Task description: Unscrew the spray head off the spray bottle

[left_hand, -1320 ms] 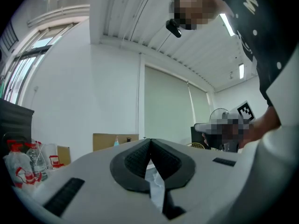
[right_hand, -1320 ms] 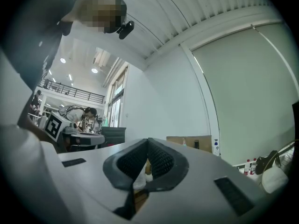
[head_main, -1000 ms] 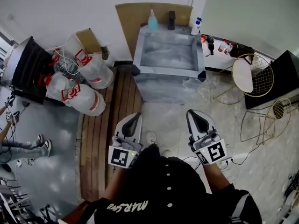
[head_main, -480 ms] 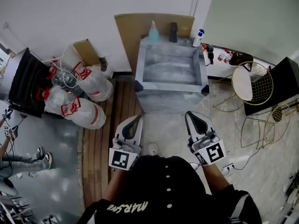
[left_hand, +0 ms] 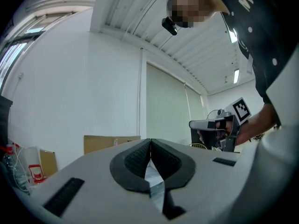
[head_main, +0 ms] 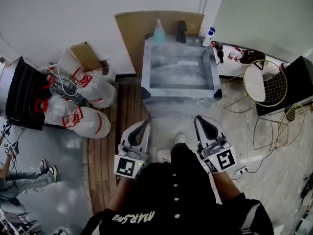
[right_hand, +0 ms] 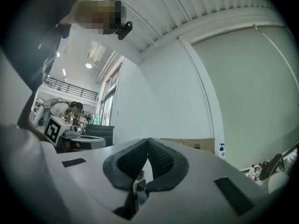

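Observation:
A white spray bottle with a blue spray head (head_main: 209, 36) stands at the far right corner of a grey table (head_main: 178, 89); it also shows small in the right gripper view as the white bottle (right_hand: 221, 150). A teal bottle (head_main: 159, 32) and a dark object (head_main: 182, 32) stand along the table's far edge. My left gripper (head_main: 142, 127) (left_hand: 150, 141) and right gripper (head_main: 203, 121) (right_hand: 148, 141) are held level in front of my body, well short of the table. Both are shut with nothing between the pads.
A cardboard sheet (head_main: 132, 28) leans on the wall behind the table. White sacks with red tape (head_main: 85, 99) and a black case (head_main: 19, 94) lie at the left beside wooden planks (head_main: 105, 151). Gold wire chairs (head_main: 266, 82) and small bottles (head_main: 237, 54) are at the right.
The view has shifted a little relative to the table and a foot now shows in front of me. Both grippers stay shut and in the same place before my body.

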Available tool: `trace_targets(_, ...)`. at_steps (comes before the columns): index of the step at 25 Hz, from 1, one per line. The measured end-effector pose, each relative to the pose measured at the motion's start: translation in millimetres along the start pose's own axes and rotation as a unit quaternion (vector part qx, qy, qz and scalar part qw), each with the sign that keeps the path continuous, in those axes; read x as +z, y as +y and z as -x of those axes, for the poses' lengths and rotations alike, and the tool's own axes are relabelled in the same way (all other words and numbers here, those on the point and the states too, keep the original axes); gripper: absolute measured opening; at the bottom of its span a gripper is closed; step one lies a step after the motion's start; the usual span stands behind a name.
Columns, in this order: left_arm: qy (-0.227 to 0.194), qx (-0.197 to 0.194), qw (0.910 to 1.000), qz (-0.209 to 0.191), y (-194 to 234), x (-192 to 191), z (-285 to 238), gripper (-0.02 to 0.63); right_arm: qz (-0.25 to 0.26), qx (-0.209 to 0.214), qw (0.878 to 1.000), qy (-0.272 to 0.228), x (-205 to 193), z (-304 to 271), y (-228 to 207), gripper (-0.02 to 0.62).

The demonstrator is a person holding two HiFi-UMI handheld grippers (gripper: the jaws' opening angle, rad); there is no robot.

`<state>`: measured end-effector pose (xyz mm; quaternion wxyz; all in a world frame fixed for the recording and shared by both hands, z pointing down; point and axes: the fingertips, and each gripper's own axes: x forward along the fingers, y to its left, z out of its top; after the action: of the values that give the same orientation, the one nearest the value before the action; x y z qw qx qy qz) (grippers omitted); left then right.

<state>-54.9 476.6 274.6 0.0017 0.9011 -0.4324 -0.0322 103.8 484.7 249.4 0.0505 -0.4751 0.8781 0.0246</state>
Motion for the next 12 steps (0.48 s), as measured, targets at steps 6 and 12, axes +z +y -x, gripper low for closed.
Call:
trace_targets(6,0.016,0.001,0.9999,0.002,17.4,-13.0,-29.9,0.026,-0.006,-0.006,1.0,0.001,-11.9,-22.1,-27.5,0.011)
trace_targets(12,0.018,0.008,0.9998,-0.004,41.6,-17.4,-83.2,0.026,-0.012,0.0,1.0,-0.001,-20.2,-68.3,-76.2,0.011)
